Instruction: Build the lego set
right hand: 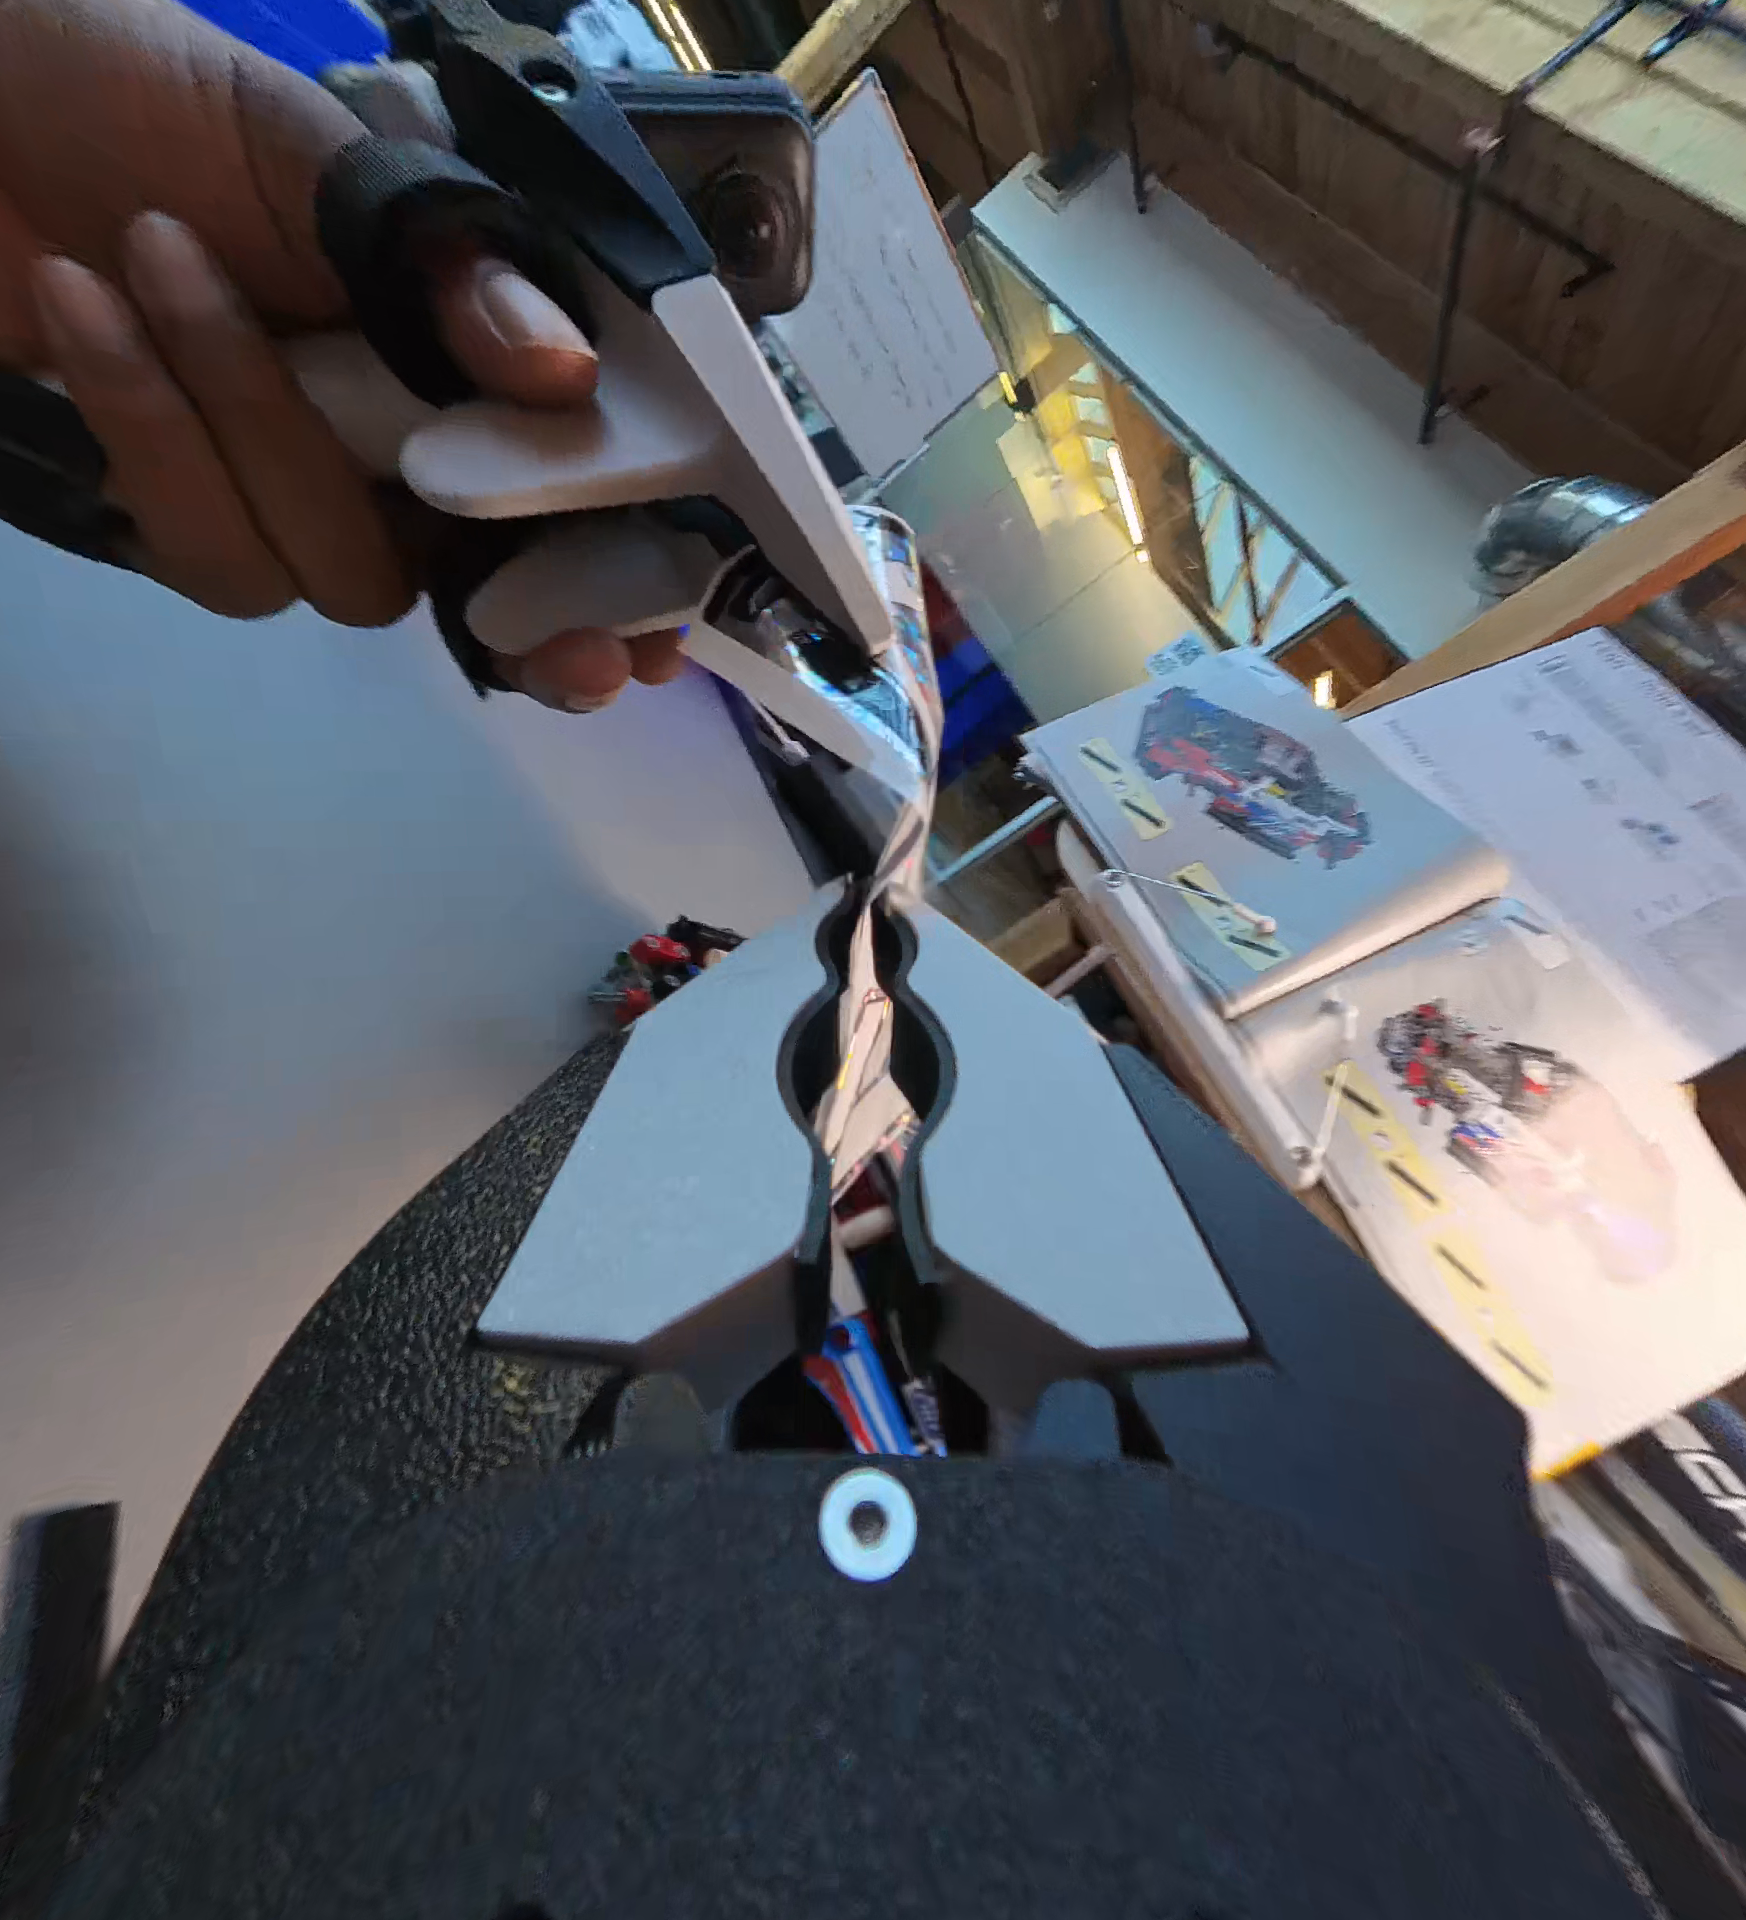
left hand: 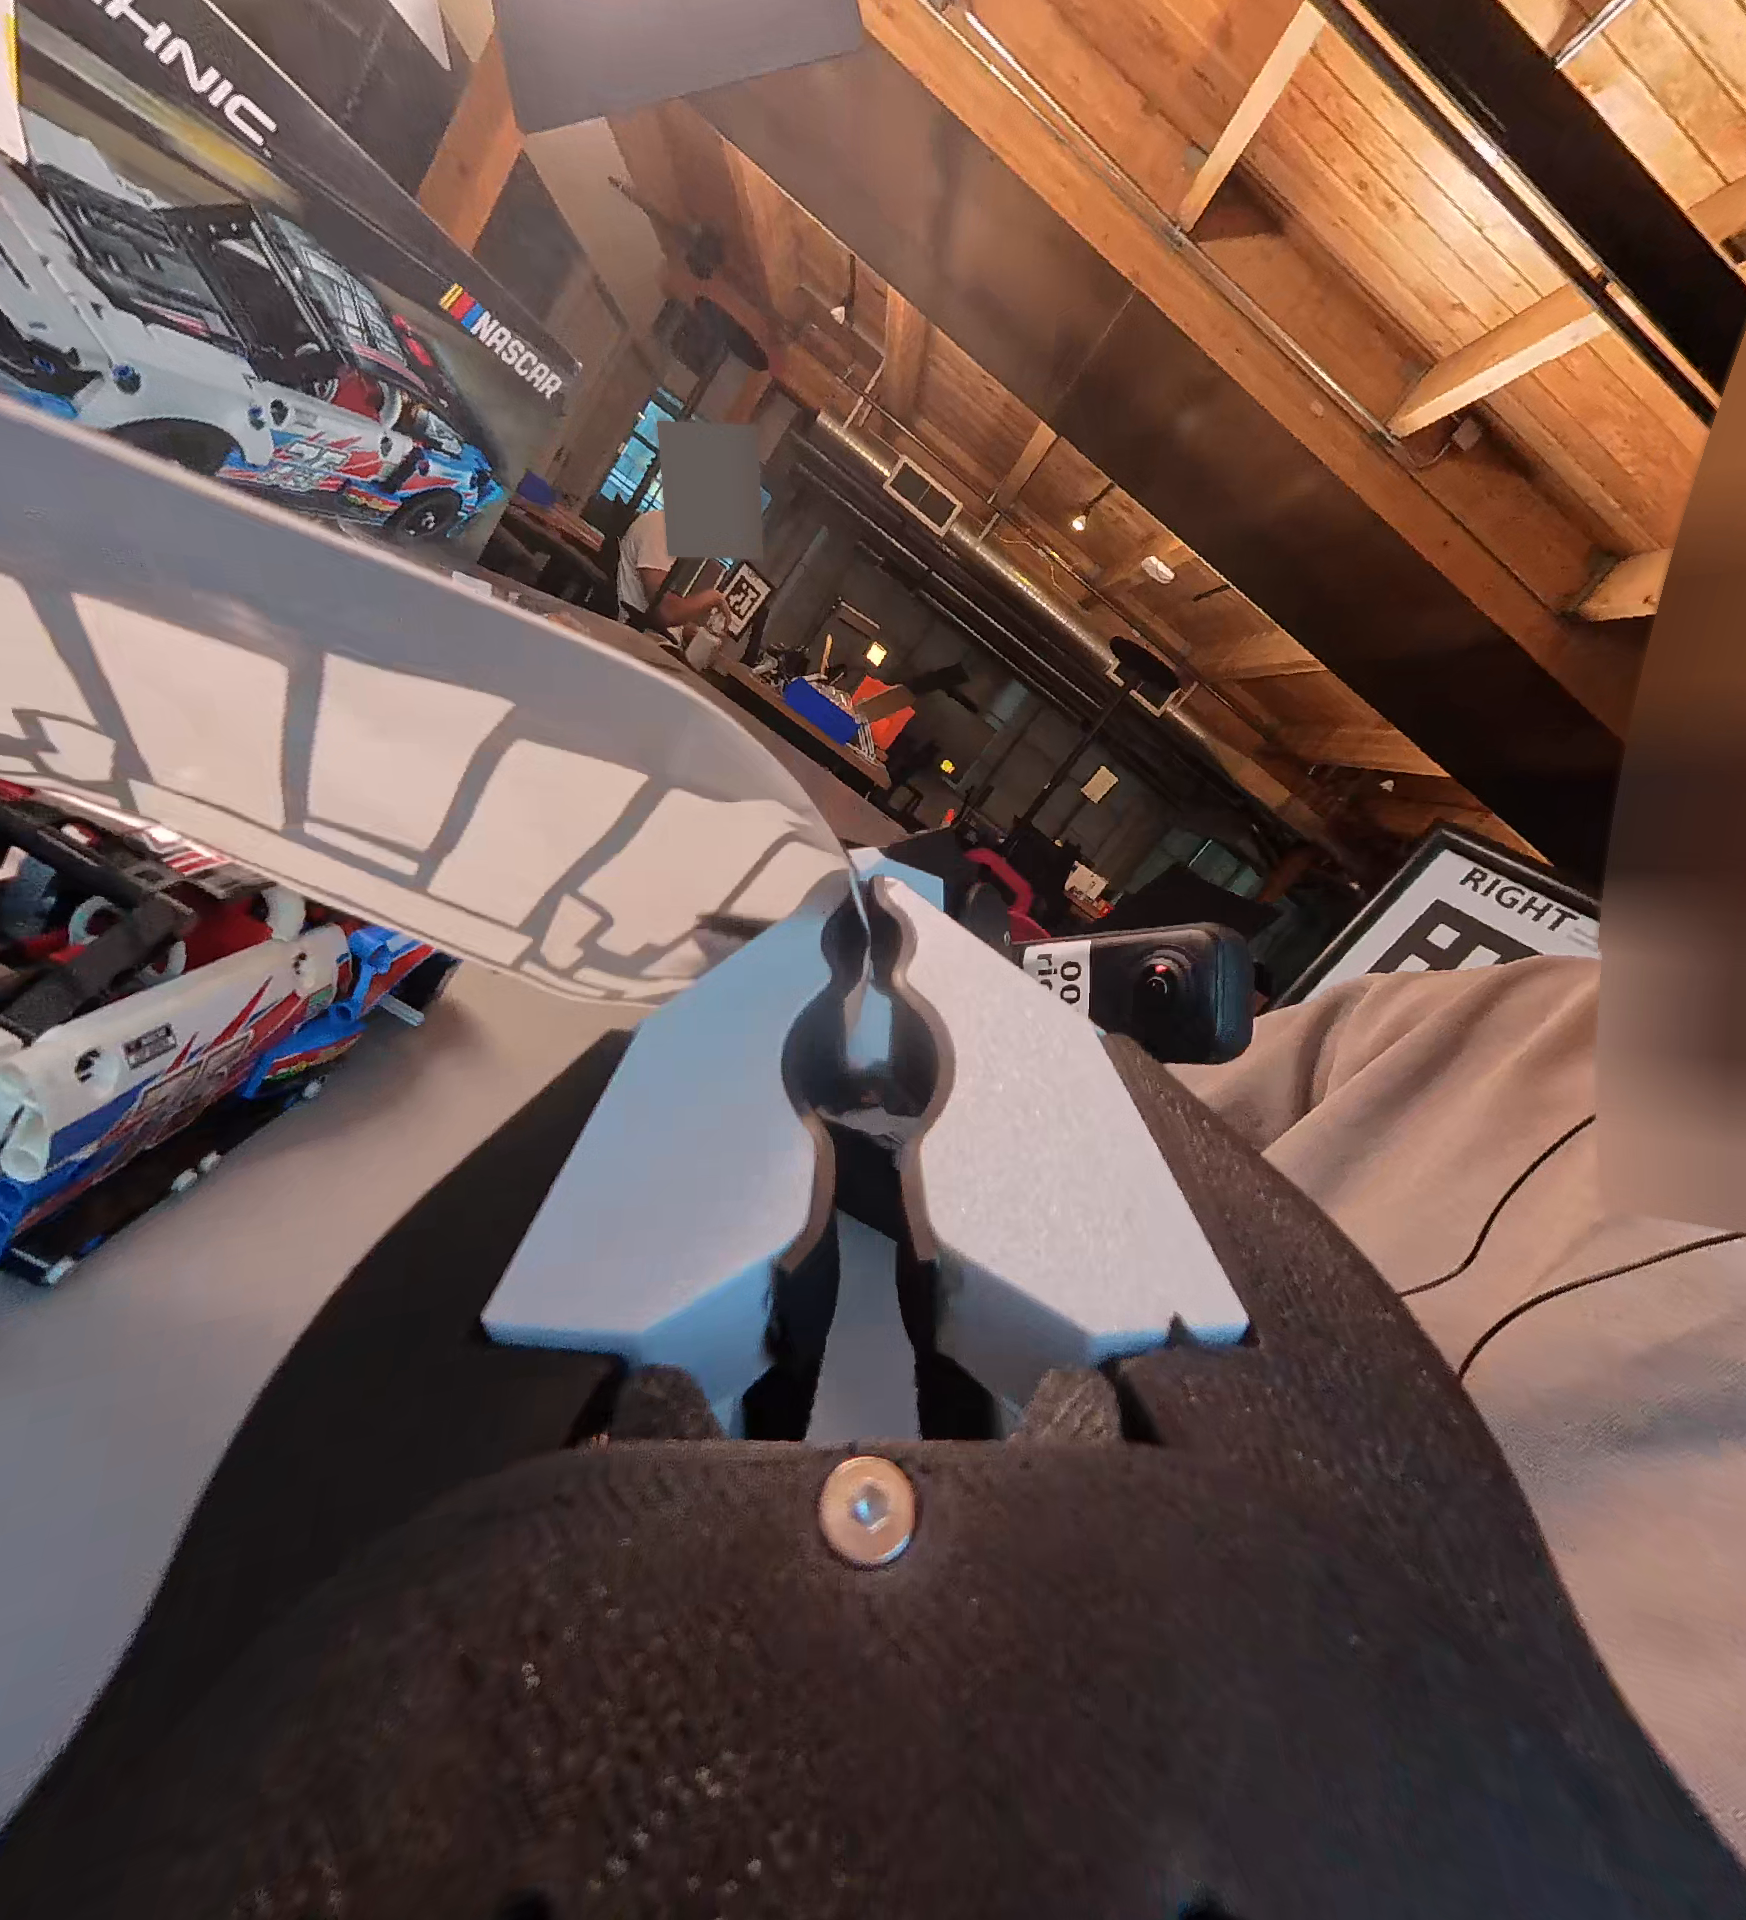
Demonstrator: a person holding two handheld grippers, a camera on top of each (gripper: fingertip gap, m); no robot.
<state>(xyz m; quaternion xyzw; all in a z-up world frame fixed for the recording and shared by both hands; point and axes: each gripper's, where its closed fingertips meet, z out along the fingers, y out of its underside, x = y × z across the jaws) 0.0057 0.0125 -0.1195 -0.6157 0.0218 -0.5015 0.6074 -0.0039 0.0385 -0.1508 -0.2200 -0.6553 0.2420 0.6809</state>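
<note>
My left gripper (left hand: 861,914) is shut on the edge of a white sticker sheet (left hand: 360,748) that curves away to the left above the table. My right gripper (right hand: 864,920) is shut on a glossy, twisted part of the sticker sheet (right hand: 905,821). In the right wrist view the sheet runs up to the left gripper (right hand: 890,707), which a hand (right hand: 173,343) holds and which pinches the sheet's other end. The white, red and blue lego car (left hand: 142,1049) stands on the grey table (left hand: 308,1299) at the lower left, under the sheet.
The set's box (left hand: 256,343) stands behind the car. Open instruction booklets (right hand: 1368,831) lie to the right. A small pile of loose parts (right hand: 661,966) lies on the table. A person's sleeve (left hand: 1575,1195) and the right gripper's camera (left hand: 1160,987) are close on the right. About 4 cm separates my left fingertips from my right.
</note>
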